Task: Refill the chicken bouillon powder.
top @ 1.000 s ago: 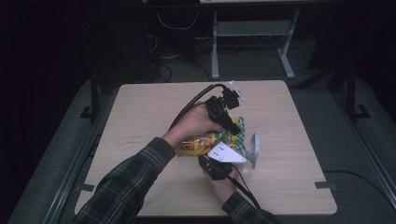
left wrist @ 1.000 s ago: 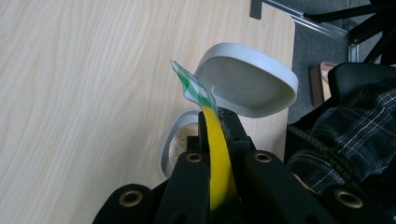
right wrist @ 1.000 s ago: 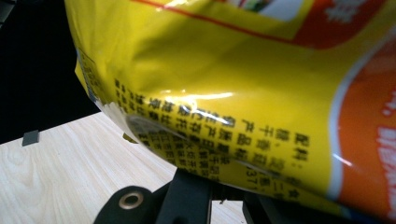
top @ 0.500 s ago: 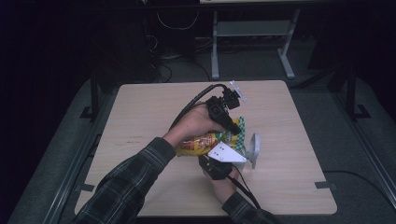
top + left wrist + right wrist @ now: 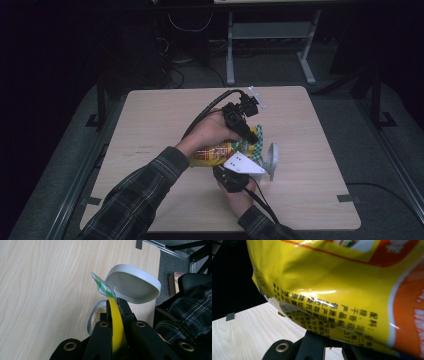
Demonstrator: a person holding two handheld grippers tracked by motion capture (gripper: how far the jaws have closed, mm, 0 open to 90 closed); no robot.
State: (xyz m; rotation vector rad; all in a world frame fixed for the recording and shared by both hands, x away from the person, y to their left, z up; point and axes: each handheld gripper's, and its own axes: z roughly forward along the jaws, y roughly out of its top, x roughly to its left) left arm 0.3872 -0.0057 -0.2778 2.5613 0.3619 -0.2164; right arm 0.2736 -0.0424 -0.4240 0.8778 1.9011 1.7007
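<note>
Yellow snack bag with green-checked edge, held above the table, just beside a grey bowl

Dim room, one lit tabletop, two close and partly blurred claw views.

From above, my pale wooden table is evenly lit while the floor goes black toward 9 and 12 o'clock. Along my left claw, the grey plastic bowl is sharp and softly shaded. My glossy yellow snack bag shows white glare, blurring toward 3 o'clock.
</note>
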